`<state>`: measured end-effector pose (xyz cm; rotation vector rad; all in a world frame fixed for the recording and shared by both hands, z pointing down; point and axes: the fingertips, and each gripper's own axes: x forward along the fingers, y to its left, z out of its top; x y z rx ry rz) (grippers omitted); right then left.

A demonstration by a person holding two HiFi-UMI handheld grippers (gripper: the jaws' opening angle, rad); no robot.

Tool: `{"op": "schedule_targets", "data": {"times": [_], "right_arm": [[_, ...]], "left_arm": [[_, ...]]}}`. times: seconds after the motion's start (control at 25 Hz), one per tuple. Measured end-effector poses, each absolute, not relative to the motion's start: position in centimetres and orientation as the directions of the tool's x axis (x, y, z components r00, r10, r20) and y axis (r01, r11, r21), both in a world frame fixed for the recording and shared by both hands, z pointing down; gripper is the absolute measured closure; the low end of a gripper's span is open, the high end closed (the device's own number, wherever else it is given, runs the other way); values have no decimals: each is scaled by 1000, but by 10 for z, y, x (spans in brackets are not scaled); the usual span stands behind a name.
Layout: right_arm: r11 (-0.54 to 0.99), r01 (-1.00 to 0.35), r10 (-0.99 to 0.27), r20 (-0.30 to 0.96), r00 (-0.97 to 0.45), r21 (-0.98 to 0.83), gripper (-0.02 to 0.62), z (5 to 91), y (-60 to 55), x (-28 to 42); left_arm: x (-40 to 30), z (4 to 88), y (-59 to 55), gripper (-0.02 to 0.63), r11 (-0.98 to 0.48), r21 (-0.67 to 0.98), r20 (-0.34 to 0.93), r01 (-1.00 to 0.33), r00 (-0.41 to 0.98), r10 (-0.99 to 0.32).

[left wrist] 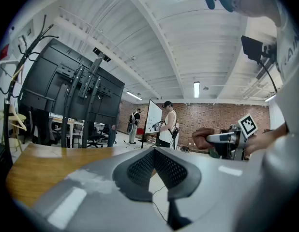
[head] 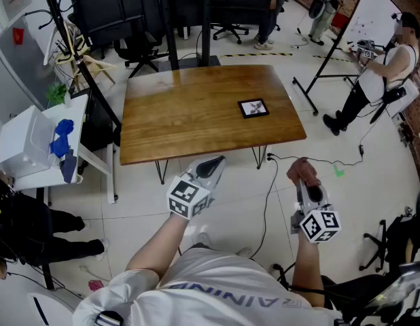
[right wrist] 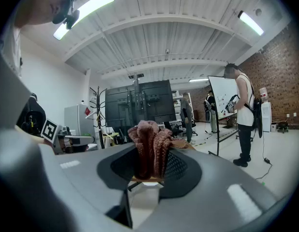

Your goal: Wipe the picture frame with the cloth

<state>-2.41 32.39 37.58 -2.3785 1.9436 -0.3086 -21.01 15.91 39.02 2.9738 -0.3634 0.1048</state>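
Note:
A small black picture frame (head: 253, 108) lies flat on the wooden table (head: 189, 114), toward its right side. Both grippers are held in the air short of the table's near edge. My right gripper (head: 306, 182) is shut on a bunched reddish-brown knitted cloth (head: 303, 170), which sticks up between the jaws in the right gripper view (right wrist: 150, 139). My left gripper (head: 213, 163) points at the table's front edge with its jaws shut and nothing between them (left wrist: 154, 153). In the left gripper view the cloth (left wrist: 202, 138) shows at the right. The frame is out of both gripper views.
A white cabinet (head: 26, 148) with a blue rag (head: 62, 138) stands at the left beside a coat rack (head: 67, 32). A person (head: 383, 73) stands by a whiteboard (head: 363, 19) at the right. Office chairs (head: 142, 49) stand behind the table; a cable (head: 312, 160) crosses the floor.

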Motion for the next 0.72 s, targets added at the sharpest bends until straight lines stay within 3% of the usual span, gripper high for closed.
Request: {"op": "schedule_targets", "data": {"times": [0.24,0.72], "right_arm": [[-220,-962,-971,136,199,-163,477,380,302,-42],[-182,-962,-981,108,163,-205,477,392,248,-8]], "left_arm": [[-230,404,135,600,-960,140,107,-244,967,-231],[-221,419,102,600,-947,147,144,-286,953,-266]]}}
